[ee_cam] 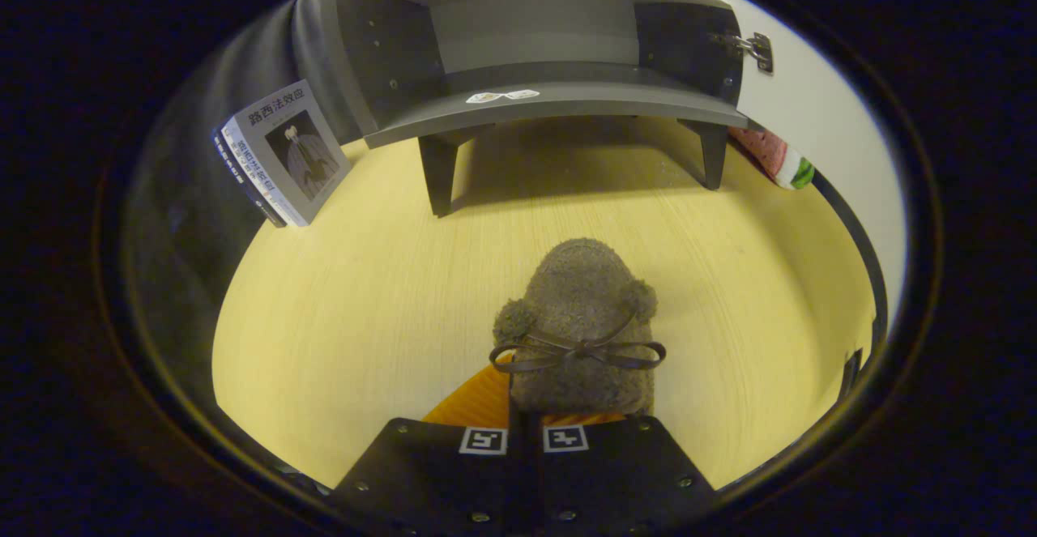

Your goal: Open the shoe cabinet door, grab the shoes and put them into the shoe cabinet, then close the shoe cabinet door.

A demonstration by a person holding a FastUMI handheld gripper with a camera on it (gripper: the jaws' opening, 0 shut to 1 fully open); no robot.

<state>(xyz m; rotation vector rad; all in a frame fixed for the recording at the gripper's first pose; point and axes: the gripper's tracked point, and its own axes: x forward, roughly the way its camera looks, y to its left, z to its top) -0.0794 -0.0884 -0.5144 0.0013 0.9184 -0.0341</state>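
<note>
While a book [283,152] leans at the far left of the pale wood bench [340,318], your tool [524,440] sits with its two fingers drawn nearly together, pinching the heel edge of a fuzzy brown slipper [579,318]. Its long axis runs straight ahead from the fingers, toe toward the grey shoe cabinet [535,67] beyond. That cabinet's door [818,116] hangs swung open at right.
</note>
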